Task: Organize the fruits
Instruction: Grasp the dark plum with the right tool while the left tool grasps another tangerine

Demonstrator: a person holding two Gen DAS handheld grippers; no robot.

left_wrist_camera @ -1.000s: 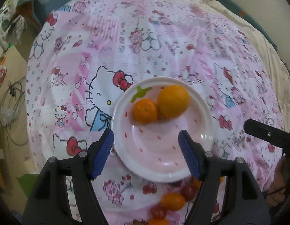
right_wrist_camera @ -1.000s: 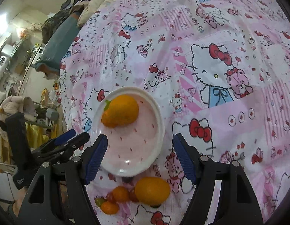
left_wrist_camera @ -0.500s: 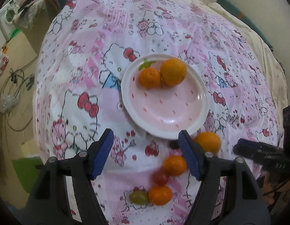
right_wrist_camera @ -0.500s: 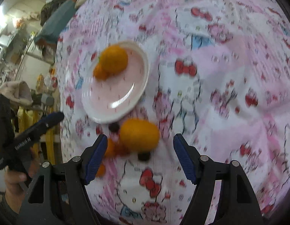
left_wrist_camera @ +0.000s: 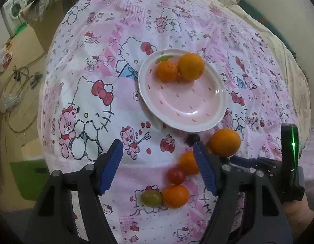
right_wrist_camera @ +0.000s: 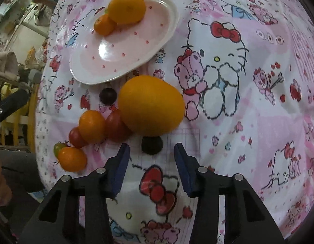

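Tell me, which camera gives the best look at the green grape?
The left wrist view: the green grape lies whole beside a small orange. In the right wrist view that orange hides most of it, leaving a sliver.

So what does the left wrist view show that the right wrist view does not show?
Only the left wrist view: the washing machine, the cables on the floor, and the right gripper's body with a green light.

Only the right wrist view: the dark grape just ahead of the right gripper, and a red tomato against the big orange.

Both: the plate with two oranges, the loose fruit beside it, the printed cloth, and open, empty jaws on each gripper.
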